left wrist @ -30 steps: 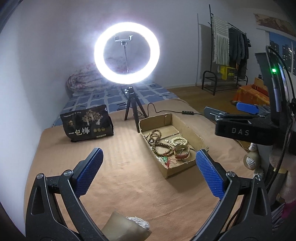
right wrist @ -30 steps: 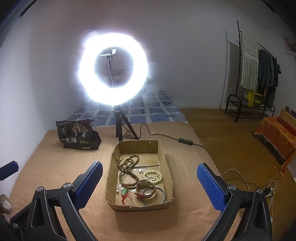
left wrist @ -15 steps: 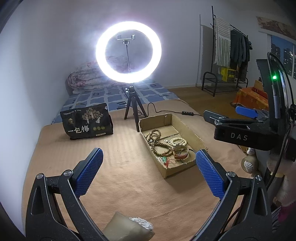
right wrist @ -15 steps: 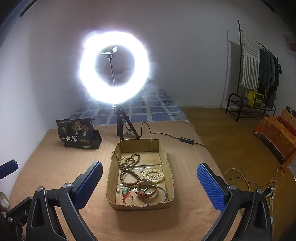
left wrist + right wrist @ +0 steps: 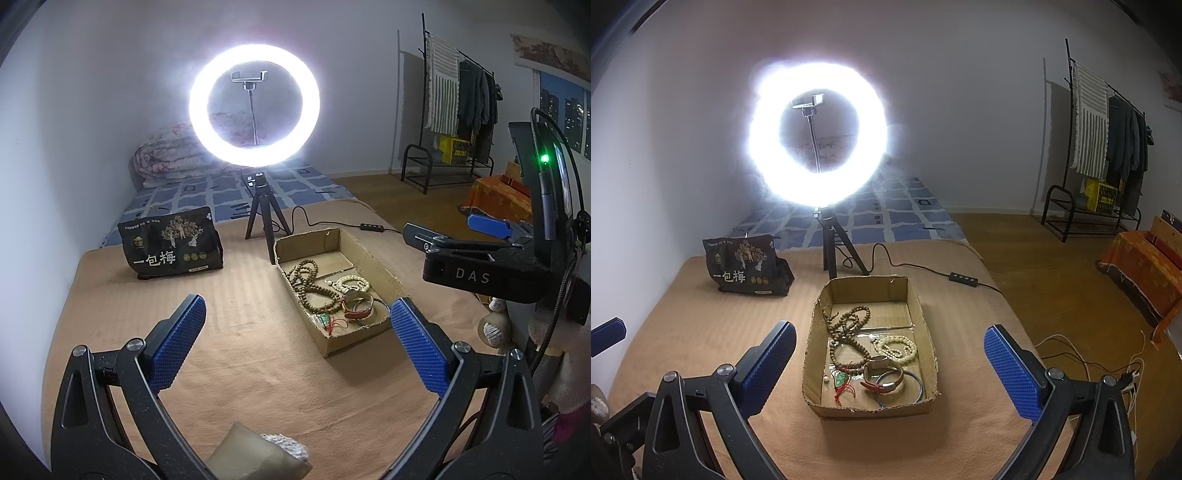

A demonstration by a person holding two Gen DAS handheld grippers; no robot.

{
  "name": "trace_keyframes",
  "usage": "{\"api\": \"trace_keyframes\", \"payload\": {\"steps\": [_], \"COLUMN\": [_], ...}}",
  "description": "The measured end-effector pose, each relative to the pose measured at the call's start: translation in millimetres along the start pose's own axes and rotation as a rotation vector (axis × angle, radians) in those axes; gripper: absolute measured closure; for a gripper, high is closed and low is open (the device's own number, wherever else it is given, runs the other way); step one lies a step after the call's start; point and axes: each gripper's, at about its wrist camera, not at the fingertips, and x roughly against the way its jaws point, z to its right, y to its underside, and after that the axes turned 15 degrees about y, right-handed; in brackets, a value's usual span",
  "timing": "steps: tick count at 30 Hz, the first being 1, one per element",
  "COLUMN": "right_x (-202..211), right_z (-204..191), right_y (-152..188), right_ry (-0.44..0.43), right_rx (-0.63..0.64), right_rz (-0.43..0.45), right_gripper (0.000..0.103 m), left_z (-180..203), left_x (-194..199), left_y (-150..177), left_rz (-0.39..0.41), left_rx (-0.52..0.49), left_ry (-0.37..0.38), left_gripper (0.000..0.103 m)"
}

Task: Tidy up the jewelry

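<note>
Tan blanket (image 5: 701,325) covers the bed, a soft bed for the shallow cardboard box (image 5: 925,306) standing on it, lit by the ring light (image 5: 818,134) just behind. Both claws hover short of the box, left claw (image 5: 295,338) and right claw (image 5: 888,363) spread wide, gripping nothing. Inside the box lie brown prayer beads (image 5: 847,332), a cream bead bracelet (image 5: 895,347), a leather-strapped watch (image 5: 882,376) and a green pendant (image 5: 840,378), tangled close together.

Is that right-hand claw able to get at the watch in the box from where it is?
Probably yes. The right gripper hangs open, facing the cardboard box, whose top is open. The watch lies uncovered near its front wall.
</note>
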Motion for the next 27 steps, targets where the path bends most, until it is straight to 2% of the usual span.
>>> {"api": "trace_keyframes", "payload": {"steps": [27], "right_x": [-0.5], "right_z": [4.2], "right_y": [2.5], "right_ry": [0.012], "right_rx": [-0.003], "right_rz": [-0.005], "right_gripper": [0.0], "left_z": [6.0], "left_x": [1.8], "left_y": [-3.8], "left_rz": [0.005], "left_rx": [-0.014], "left_ry": [0.012], "left_gripper": [0.001]}}
